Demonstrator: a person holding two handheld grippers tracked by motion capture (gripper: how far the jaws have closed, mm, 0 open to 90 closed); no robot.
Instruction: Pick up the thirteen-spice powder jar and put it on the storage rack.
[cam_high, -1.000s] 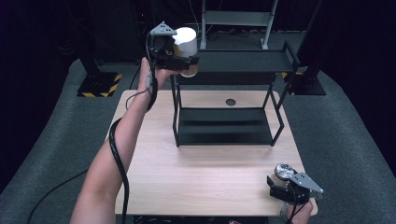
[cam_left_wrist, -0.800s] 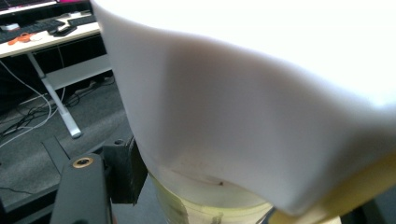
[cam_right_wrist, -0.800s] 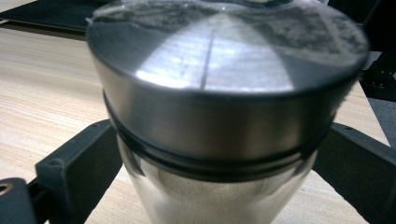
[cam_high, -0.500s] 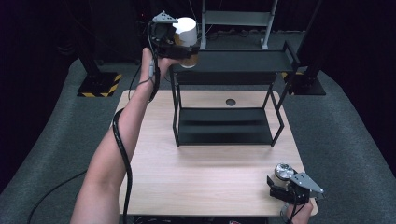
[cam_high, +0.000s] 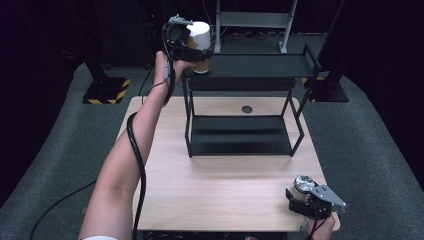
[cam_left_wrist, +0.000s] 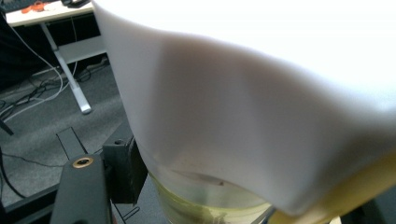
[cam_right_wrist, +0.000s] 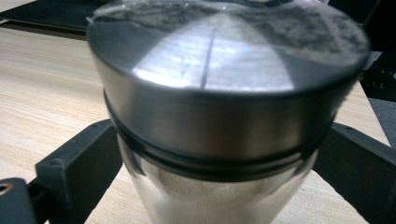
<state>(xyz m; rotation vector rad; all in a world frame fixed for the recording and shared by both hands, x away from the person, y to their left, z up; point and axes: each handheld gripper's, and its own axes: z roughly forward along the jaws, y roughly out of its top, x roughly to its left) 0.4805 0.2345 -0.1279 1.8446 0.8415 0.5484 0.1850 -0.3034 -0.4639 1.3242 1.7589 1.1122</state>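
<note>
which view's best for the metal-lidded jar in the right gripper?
Right gripper view: the jar sits close up, its brushed metal lid and clear glass body between the right gripper's black jaws. The high view shows it small at the table's near right corner.

White-lidded jar (cam_left_wrist: 243, 107): lid looks like matt smooth plastic, body below is clear and glossy, glass or plastic can't tell, with yellowish contents. Metal-lidded jar (cam_right_wrist: 224, 116): lid is brushed metal with a satin sheen and fine scratches on top, a dark ring under its rim, over a clear glossy body. Table (cam_high: 220, 195) is pale wood-grain with a matt top, rack (cam_high: 240, 75) is matt black painted metal, and gripper jaws look like matt black plastic.
</note>
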